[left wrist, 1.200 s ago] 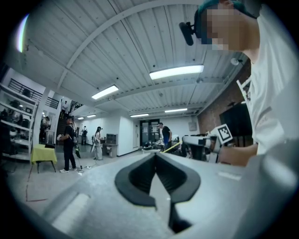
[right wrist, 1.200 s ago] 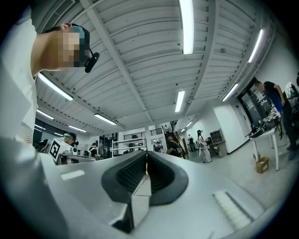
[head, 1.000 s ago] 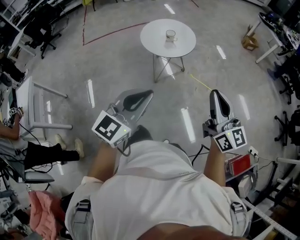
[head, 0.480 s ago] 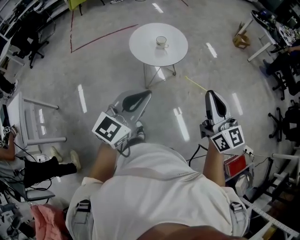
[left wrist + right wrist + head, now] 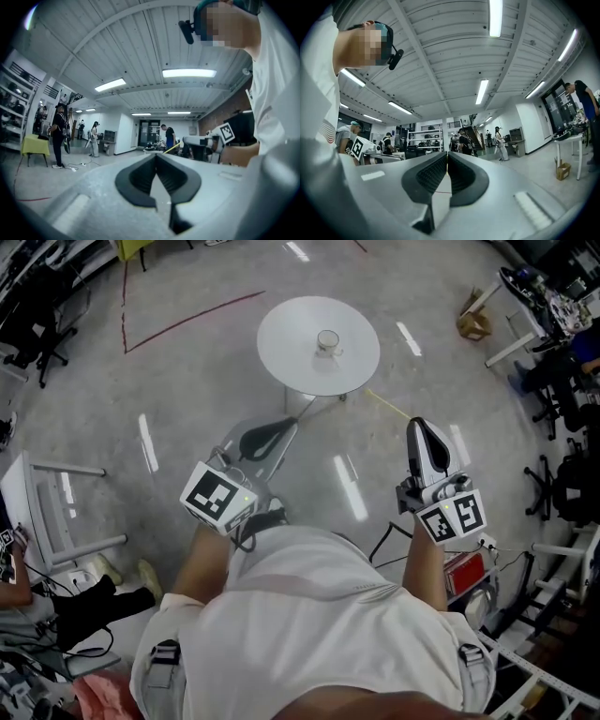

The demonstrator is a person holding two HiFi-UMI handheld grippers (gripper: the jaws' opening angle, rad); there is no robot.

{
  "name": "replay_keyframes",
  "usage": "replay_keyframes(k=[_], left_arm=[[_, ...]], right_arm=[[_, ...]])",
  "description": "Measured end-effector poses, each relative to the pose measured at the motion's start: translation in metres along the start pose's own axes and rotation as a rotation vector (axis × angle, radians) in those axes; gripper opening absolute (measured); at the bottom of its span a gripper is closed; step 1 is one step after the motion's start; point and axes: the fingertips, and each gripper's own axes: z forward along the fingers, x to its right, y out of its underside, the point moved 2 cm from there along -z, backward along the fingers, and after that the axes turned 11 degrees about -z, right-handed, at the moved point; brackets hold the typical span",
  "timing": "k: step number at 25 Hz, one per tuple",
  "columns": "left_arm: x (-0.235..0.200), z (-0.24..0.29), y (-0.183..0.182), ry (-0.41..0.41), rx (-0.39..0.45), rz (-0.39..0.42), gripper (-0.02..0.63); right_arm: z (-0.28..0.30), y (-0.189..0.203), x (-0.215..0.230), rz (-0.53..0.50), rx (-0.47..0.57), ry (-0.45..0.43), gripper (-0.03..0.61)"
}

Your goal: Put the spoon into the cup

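Table (image 5: 281,357) with cup (image 5: 328,341) nearer than second ago: approach under way. Left gripper (image 5: 292,426), right gripper (image 5: 418,426) both clenched, empty.

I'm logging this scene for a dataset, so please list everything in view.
table: one, white, round, on the floor ahead
cup: one, pale, near the table's centre
spoon: none seen
tape line: one, red, floor at upper left
strip: one, yellow, floor right of the table
cardboard box: one, brown, upper right
case: one, red, lower right
shirt: one, white, bottom centre
left gripper: grey, shut, empty
right gripper: grey, shut, empty
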Motion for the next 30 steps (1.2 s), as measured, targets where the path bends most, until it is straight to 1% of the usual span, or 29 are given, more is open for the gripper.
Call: replay_keyframes(k=[3, 6, 10, 15, 19, 22, 25, 28, 30], left_arm=[[-0.045, -0.01, -0.008, 0.008, 0.004, -0.009, 0.003], [-0.081, -0.011, -0.008, -0.007, -0.016, -0.009, 0.003], [-0.114, -0.003, -0.004, -0.019, -0.017, -0.014, 0.003], [-0.149, 0.015, -0.005, -0.016, -0.014, -0.024, 0.003], [-0.175, 0.041, -0.011, -0.041, -0.012, -0.015, 0.003], [-0.198, 0.065, -0.018, -0.087, -0.007, 0.008, 0.003], [-0.22, 0.089, -0.028, -0.128, -0.009, 0.005, 0.003], [-0.233, 0.129, -0.036, -0.142, -0.025, 0.014, 0.003], [-0.24, 0.16, -0.039, -0.155, -0.027, 0.022, 0.003]], right_arm=[[0.043, 0.007, -0.015, -0.007, -0.019, 0.006, 0.011], [0.076, 0.013, -0.021, -0.022, -0.047, 0.008, 0.011], [0.106, 0.021, -0.016, -0.047, -0.077, 0.002, 0.011], [0.145, 0.03, 0.002, -0.051, -0.088, -0.004, 0.011], [0.177, 0.039, 0.032, -0.05, -0.074, -0.032, 0.011], [0.205, 0.05, 0.064, -0.033, -0.054, -0.059, 0.011], [0.235, 0.053, 0.094, -0.025, -0.035, -0.083, 0.011], [0.258, 0.057, 0.136, -0.044, -0.037, -0.104, 0.011], [0.269, 0.067, 0.168, -0.041, -0.051, -0.113, 0.011]])
